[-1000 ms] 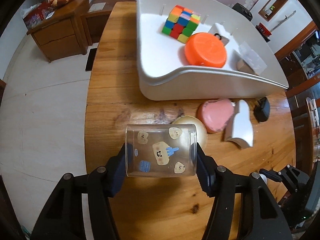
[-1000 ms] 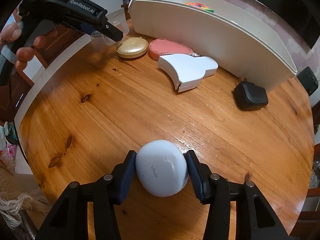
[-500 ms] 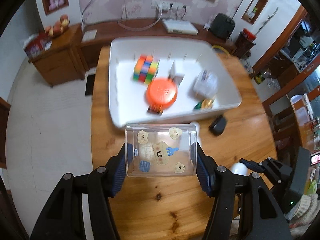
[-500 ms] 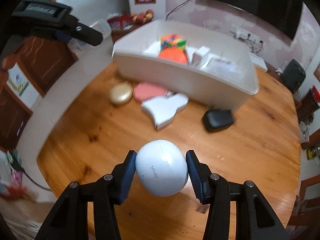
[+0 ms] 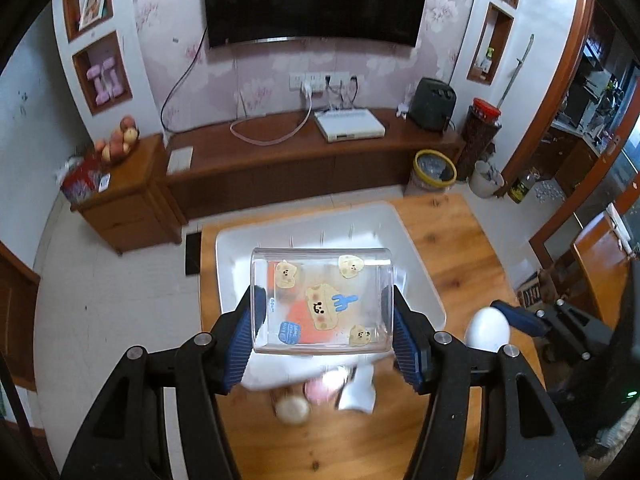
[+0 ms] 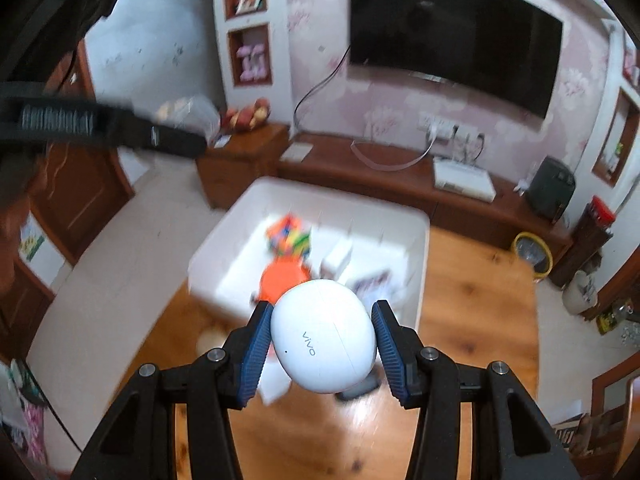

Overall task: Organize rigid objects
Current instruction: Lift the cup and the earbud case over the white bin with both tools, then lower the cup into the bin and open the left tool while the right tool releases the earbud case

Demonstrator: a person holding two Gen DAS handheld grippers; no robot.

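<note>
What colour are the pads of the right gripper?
Blue, ribbed pads; clearest in the right wrist view.

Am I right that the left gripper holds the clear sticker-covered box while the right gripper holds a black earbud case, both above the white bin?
Not quite: the earbud case in the right gripper is white, as the right wrist view shows. The left gripper does hold the clear sticker-covered box, both above the white bin.
</note>
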